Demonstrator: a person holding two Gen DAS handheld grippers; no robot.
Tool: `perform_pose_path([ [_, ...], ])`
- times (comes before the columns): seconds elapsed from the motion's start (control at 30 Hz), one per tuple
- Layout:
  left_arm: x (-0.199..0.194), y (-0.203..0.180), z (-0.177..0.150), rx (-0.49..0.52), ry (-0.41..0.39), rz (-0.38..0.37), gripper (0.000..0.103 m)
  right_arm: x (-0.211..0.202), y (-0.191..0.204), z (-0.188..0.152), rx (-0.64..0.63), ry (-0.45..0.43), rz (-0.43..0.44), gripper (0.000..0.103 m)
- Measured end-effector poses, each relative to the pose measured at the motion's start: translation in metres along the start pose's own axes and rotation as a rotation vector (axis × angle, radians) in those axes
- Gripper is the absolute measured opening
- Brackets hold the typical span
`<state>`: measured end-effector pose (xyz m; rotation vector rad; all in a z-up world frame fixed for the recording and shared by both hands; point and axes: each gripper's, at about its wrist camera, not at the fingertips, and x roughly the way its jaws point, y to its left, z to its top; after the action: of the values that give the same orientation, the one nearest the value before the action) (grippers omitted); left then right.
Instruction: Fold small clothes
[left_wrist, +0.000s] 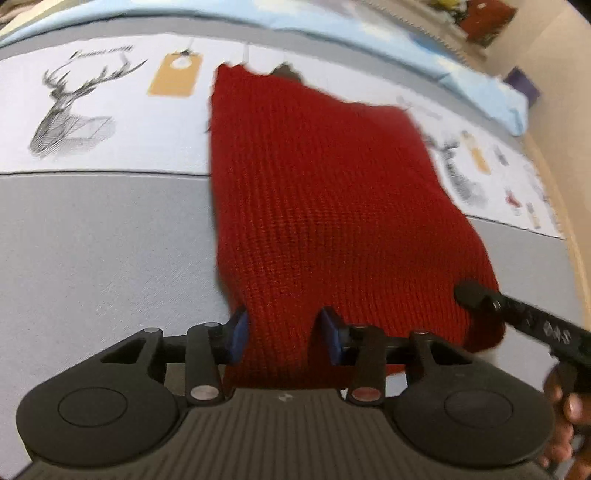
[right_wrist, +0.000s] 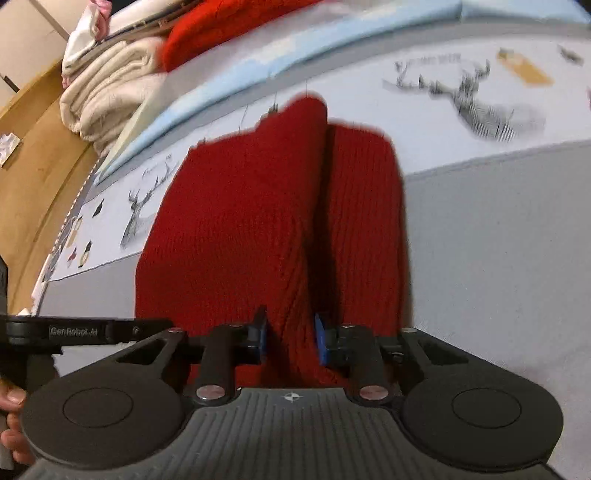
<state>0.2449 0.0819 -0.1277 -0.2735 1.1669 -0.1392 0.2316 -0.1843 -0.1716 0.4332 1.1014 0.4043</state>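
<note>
A grey cloth (left_wrist: 103, 258) printed with a white band of stag heads covers the work surface, with a pale blue sheet (left_wrist: 461, 74) along its far edge and wood beyond.

The left gripper (left_wrist: 282, 332) has its blue pads (left_wrist: 238, 330) pressed into the near edge of a red knit (left_wrist: 325, 206), the fabric bunched between them, so it is clamped on the garment. The right gripper (right_wrist: 290, 338) pinches the same knit (right_wrist: 266, 221) at its near edge in the same way, a fold of wool squeezed between its pads (right_wrist: 320, 341).

In the right wrist view the left tool's side bar (right_wrist: 74, 330) juts in from the left and carries the white lettering "GenRobot.AI"; a few fingers (right_wrist: 13, 398) curl around its handle just below. In the left wrist view the right tool's bar (left_wrist: 517, 314) reaches in from the right with blurred, unreadable letters, and a hand (left_wrist: 565, 417) grips its handle.

The knit stretches away from both tools across the grey cloth onto the white band, with a deep crease running lengthwise down it in the right view. Left of it sits a stag print (left_wrist: 70, 110) under a line of script too smeared to read, and an orange tag print (left_wrist: 175, 74). Far left of the right gripper, folded cream towels (right_wrist: 107, 92) are stacked with another red knit (right_wrist: 221, 29) beside them.
</note>
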Motion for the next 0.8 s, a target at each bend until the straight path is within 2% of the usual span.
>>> perform_pose_path([
  [0.07, 0.008, -0.002, -0.002, 0.037, 0.037, 0.015, 0.046, -0.01, -0.004, 0.003, 0.011, -0.055, -0.012, 0.024],
  [0.13, 0.015, -0.005, -0.005, 0.075, 0.062, 0.069, 0.049, -0.007, -0.009, 0.003, 0.007, -0.026, -0.064, 0.026],
  [0.23, 0.003, -0.008, -0.004, 0.079, 0.005, 0.058, 0.048, 0.003, -0.011, -0.001, -0.009, 0.035, -0.074, 0.029],
  [0.3, -0.002, -0.008, -0.005, 0.11, -0.024, 0.049, 0.048, -0.003, -0.006, -0.003, -0.043, 0.013, -0.092, 0.033],
  [0.37, 0.012, -0.005, -0.013, 0.142, 0.043, 0.118, 0.059, -0.009, -0.006, -0.003, -0.045, 0.001, -0.091, 0.033],
  [0.43, 0.014, -0.008, -0.018, 0.177, 0.057, 0.135, 0.061, -0.005, -0.011, -0.006, -0.056, 0.045, -0.124, 0.037],
  [0.5, -0.001, -0.016, -0.022, 0.242, 0.001, 0.158, 0.061, 0.003, -0.009, -0.013, -0.091, 0.105, -0.147, 0.037],
  [0.57, -0.023, -0.024, -0.026, 0.303, -0.095, 0.202, 0.064, -0.003, -0.001, -0.018, -0.145, 0.108, -0.164, 0.037],
  [0.6, -0.035, -0.027, -0.029, 0.327, -0.143, 0.221, 0.069, -0.009, 0.003, -0.019, -0.173, 0.099, -0.167, 0.039],
  [0.63, -0.048, -0.029, -0.031, 0.338, -0.192, 0.24, 0.077, -0.018, 0.008, -0.021, -0.203, 0.082, -0.174, 0.042],
  [0.7, -0.073, -0.034, -0.038, 0.332, -0.278, 0.261, 0.086, -0.04, 0.011, -0.022, -0.225, 0.031, -0.194, 0.043],
  [0.8, -0.107, -0.043, -0.058, 0.317, -0.378, 0.274, 0.087, -0.086, 0.014, -0.028, -0.199, -0.11, -0.221, 0.055],
])
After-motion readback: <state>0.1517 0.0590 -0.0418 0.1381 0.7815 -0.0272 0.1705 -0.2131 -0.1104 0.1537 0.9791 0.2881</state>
